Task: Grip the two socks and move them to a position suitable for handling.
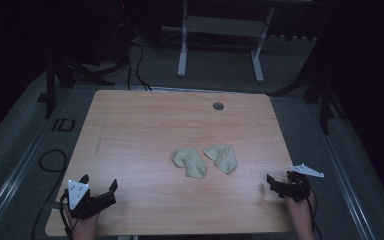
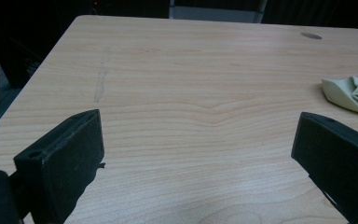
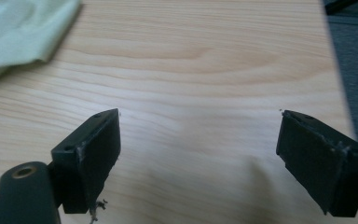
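Note:
Two beige socks lie side by side near the middle of the wooden table (image 1: pixel 145 125): the left sock (image 1: pixel 190 162) and the right sock (image 1: pixel 221 158). My left gripper (image 1: pixel 99 183) rests at the table's front left corner, jaws wide apart with nothing between them. In the left gripper view a sock (image 2: pixel 352 94) shows at the far right, well beyond my left gripper (image 2: pixel 198 135). My right gripper (image 1: pixel 275 182) sits at the front right edge, open and empty. The right gripper view has a sock (image 3: pixel 21 28) at the upper left, ahead of my right gripper (image 3: pixel 200 140).
A round grommet hole (image 1: pixel 218 106) sits near the table's far edge. Beyond the table stands a white frame (image 1: pixel 220 40) on grey floor. Cables (image 1: pixel 50 162) lie on the floor at the left. Dark stands flank both sides.

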`<state>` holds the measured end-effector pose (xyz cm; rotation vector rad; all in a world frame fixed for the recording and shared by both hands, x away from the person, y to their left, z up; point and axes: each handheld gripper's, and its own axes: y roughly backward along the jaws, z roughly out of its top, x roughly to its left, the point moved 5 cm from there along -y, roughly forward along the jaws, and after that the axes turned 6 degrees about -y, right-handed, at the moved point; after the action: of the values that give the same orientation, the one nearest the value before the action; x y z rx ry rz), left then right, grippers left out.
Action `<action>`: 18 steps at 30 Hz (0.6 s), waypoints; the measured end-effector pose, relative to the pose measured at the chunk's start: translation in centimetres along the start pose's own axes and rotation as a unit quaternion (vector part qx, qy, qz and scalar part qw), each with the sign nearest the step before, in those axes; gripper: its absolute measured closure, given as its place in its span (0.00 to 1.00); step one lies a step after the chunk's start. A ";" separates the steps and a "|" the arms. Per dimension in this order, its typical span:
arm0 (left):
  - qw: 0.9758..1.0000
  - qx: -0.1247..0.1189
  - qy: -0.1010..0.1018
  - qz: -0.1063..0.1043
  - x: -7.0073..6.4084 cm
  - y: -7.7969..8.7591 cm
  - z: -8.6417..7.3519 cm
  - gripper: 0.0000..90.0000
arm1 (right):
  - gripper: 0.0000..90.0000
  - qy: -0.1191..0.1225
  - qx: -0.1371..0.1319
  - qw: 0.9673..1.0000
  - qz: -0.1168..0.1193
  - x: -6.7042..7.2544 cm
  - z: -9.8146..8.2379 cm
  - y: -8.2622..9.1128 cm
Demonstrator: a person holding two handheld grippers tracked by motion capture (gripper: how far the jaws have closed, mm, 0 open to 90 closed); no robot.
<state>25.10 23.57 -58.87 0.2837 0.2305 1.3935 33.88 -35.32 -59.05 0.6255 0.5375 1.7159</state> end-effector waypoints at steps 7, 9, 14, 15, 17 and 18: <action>1.000 0.002 -0.003 -0.010 -0.4 0.0 0.0 0.02 | 0.14 0.015 0.021 0.999 0.045 3.8 1.7 -1.3; 1.000 0.002 -0.001 -0.011 -0.3 0.0 -0.1 0.02 | 0.14 0.017 0.021 0.998 0.056 4.7 2.2 -1.6; 1.000 0.003 -0.002 -0.012 -0.4 -0.1 0.0 0.02 | 0.16 0.039 0.013 0.997 0.061 6.9 3.3 -2.4; 1.000 0.003 -0.002 -0.013 -0.4 -0.1 -0.1 0.02 | 0.18 0.043 0.009 0.997 0.059 7.3 3.6 -2.4; 1.000 0.004 -0.003 -0.014 -0.5 -0.1 0.0 0.02 | 0.22 0.047 0.007 0.997 0.062 8.2 4.2 -2.5; 1.000 0.003 -0.004 -0.014 -0.5 -0.1 0.0 0.02 | 0.23 0.051 0.005 0.997 0.062 8.7 4.5 -2.5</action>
<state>25.11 23.08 -58.93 0.2906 0.2312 1.3629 37.13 -26.19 -56.20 0.5909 0.5888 1.8715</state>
